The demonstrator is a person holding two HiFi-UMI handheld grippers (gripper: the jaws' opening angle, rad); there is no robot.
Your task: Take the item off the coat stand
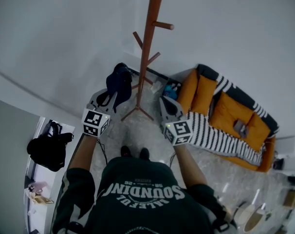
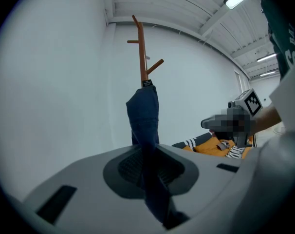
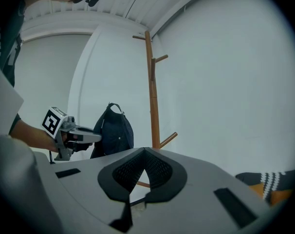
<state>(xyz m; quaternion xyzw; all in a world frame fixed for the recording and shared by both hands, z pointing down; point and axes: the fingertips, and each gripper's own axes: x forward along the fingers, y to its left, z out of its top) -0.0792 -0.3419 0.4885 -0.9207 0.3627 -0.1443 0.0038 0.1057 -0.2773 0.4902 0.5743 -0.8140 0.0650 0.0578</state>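
Note:
The dark blue bag (image 1: 119, 83) hangs from my left gripper (image 1: 107, 99), just left of the brown wooden coat stand (image 1: 150, 38) and apart from its pole. In the left gripper view, blue fabric (image 2: 143, 113) runs between the jaws of the left gripper (image 2: 150, 152), which is shut on it, with the coat stand (image 2: 142, 57) behind. From the right gripper view the bag (image 3: 113, 130) sits at the left gripper's tip, left of the coat stand (image 3: 153, 96). My right gripper (image 1: 168, 107) (image 3: 145, 153) is held right of the stand's base, its tips meeting with nothing between them.
An orange sofa (image 1: 228, 112) with a black-and-white striped blanket (image 1: 213, 138) stands at the right, close to the stand's feet (image 1: 138, 112). A black bag (image 1: 47, 150) lies on a surface at the far left. White walls rise behind the stand.

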